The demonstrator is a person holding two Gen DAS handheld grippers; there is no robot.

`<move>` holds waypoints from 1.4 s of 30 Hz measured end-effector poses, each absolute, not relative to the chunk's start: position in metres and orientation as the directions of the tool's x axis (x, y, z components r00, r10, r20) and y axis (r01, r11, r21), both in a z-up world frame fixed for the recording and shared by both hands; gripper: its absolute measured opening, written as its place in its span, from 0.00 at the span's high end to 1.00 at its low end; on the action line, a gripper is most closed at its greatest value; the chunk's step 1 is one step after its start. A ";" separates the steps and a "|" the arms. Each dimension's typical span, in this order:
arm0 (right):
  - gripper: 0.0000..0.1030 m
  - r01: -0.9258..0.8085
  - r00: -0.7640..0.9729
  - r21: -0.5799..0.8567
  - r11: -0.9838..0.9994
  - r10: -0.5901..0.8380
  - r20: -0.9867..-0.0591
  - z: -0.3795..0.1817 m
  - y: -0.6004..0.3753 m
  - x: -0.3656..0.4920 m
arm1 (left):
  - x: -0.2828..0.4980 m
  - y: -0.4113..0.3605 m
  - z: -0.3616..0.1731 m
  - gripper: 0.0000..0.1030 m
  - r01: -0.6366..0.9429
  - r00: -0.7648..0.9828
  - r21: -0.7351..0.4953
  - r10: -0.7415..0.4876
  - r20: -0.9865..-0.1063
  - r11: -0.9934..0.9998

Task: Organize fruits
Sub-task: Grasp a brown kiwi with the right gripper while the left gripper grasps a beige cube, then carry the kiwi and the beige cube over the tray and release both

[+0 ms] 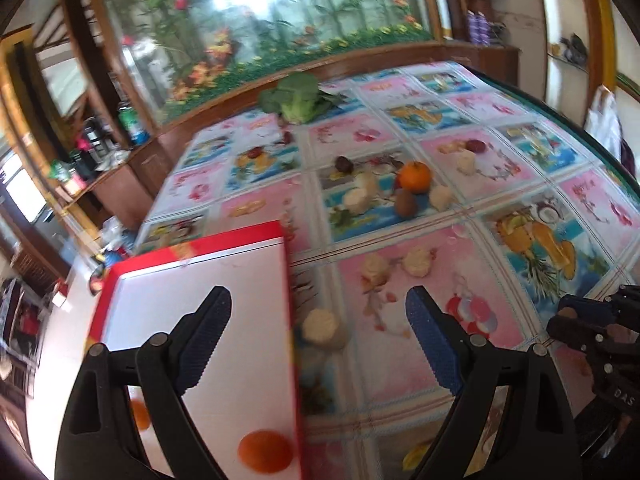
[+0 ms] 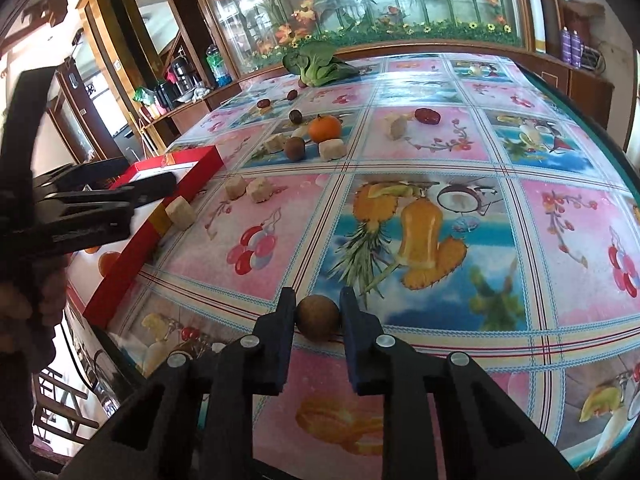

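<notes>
Brown fruit [image 2: 318, 317] clamped only in right-wrist view.

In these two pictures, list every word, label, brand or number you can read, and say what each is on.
"DAS": pale letters on the black body of the right gripper, at the left wrist view's right edge.
Red box: gold marks on its rim, too blurred to read.
Purple cans and green-labelled bottle: labels too small.
Tablecloth: pictures only, no words.

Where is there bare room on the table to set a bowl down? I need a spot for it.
The right half of the table is bare, from the dark red fruit to the near edge. It is crowded around the orange and the pale chunks beside the red box.
</notes>
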State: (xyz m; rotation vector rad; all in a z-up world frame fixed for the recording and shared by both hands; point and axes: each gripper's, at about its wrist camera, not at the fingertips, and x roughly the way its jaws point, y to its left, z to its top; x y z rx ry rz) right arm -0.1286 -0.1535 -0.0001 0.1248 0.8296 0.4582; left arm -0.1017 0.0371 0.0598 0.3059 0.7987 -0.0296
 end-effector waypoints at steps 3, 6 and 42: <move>0.80 -0.344 0.580 0.295 0.892 0.448 -0.680 0.000 -0.155 -0.129 | -0.078 0.030 0.044 0.15 0.185 0.656 0.291 0.102 -0.747 0.939; 0.80 -0.344 0.577 0.303 0.889 0.455 -0.678 0.000 -0.155 -0.129 | -0.061 0.029 0.032 0.27 0.237 0.607 0.268 0.073 -0.791 0.934; 0.80 -0.388 0.592 0.256 0.885 0.452 -0.667 0.028 -0.101 -0.108 | -0.131 0.098 0.082 0.74 -0.056 0.780 0.216 0.178 -0.599 0.975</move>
